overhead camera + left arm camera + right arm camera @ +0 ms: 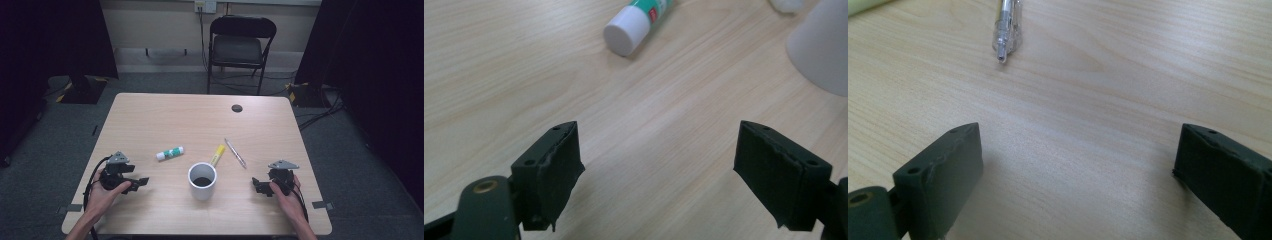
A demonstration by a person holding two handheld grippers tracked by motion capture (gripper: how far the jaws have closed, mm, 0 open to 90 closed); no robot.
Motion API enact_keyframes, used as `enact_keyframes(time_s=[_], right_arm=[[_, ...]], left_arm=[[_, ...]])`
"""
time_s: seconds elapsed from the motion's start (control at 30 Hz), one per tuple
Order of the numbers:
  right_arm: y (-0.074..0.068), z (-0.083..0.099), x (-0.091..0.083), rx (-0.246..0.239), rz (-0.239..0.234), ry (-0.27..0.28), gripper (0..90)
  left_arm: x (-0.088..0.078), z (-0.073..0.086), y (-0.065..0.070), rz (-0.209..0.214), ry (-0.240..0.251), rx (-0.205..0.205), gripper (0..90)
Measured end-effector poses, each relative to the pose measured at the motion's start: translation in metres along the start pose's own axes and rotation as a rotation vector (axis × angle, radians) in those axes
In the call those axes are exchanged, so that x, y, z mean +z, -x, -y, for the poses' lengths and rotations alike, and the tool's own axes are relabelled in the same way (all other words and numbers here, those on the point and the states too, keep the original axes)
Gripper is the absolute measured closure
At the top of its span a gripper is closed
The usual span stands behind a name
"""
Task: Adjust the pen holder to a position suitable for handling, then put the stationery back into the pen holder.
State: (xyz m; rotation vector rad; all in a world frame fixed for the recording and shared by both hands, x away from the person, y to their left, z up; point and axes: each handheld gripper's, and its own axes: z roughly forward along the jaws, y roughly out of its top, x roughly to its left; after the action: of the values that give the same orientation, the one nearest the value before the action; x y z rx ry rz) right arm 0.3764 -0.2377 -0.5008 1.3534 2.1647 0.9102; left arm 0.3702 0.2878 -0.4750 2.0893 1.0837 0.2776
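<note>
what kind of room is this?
Probably a lab or office set up for recording: a wooden table ringed by black curtains, cables taped to grey carpet, and a folding chair by a wall socket.

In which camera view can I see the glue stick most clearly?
The left gripper view: the glue stick lies close ahead, white cap and green label sharp. The high view shows it whole but small, left of the white mug.
</note>
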Motion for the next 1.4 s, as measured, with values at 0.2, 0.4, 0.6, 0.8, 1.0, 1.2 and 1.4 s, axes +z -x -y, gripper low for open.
enact_keyframes(time_s=[0.2, 0.4, 0.6, 0.8, 1.0, 1.2, 1.4], right_arm=[[0.000, -0.001, -0.002, -0.011, -0.022, 0.002, 10.9], [0.001, -0.011, -0.003, 0.011, -0.071, -0.008, 19.1], [0.001, -0.038, 0.002, -0.007, -0.097, 0.037, 27.1], [-0.007, -0.065, 0.020, -0.056, -0.153, 0.047, 37.5], [-0.005, -0.079, 0.039, -0.073, -0.166, 0.036, 50.2], [-0.010, -0.092, 0.056, -0.097, -0.172, -0.002, 56.0], [-0.017, -0.092, 0.071, -0.123, -0.184, -0.018, 65.3]], left_arm=[[0.005, 0.013, -0.006, -0.038, -0.033, 0.008, 20.0], [0.010, 0.017, -0.007, -0.108, -0.006, 0.030, 19.4], [0.014, 0.023, -0.005, -0.150, 0.038, 0.053, 14.3], [0.017, 0.020, -0.008, -0.147, 0.031, 0.063, 10.9], [0.018, 0.019, -0.009, -0.154, 0.023, 0.060, 7.4], [0.020, 0.017, -0.010, -0.152, 0.019, 0.057, 5.7], [0.021, 0.017, -0.010, -0.149, 0.019, 0.055, 4.2]])
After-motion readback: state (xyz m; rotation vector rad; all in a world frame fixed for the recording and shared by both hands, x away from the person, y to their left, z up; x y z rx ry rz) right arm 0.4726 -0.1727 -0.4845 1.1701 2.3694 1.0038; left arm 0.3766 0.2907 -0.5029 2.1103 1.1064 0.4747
